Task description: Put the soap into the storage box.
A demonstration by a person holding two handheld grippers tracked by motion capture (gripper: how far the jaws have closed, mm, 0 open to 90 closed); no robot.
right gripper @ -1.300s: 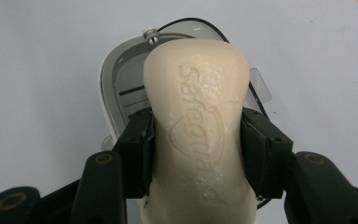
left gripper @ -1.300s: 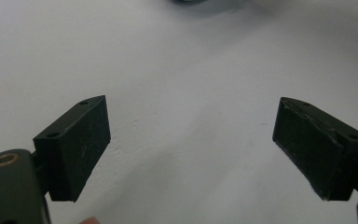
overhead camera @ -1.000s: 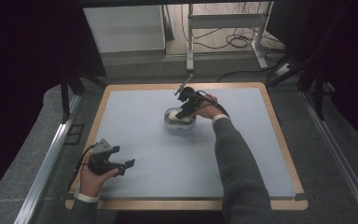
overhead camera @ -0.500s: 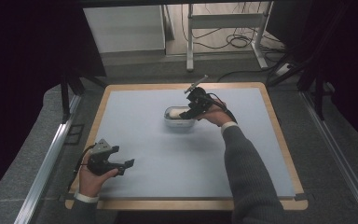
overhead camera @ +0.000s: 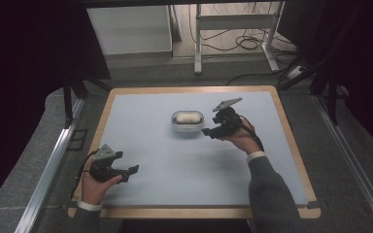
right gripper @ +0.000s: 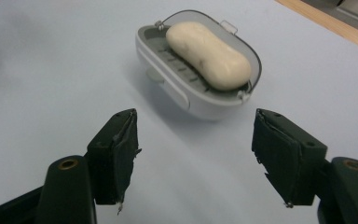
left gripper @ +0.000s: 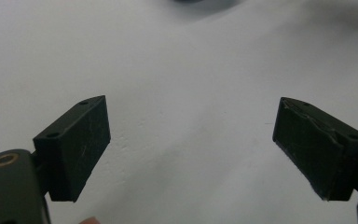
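- A pale blue mat covered the wood-edged table.
- The right gripper sat just beside the soap dish, jaws spread wide and empty.
- The left gripper rested near the mat's front left corner, jaws likewise apart, holding nothing.
- A grey soap dish stood mid-mat.
- A cream soap bar lay inside it.

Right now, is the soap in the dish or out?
In. The soap lies lengthwise inside the dish, on its ribbed insert.
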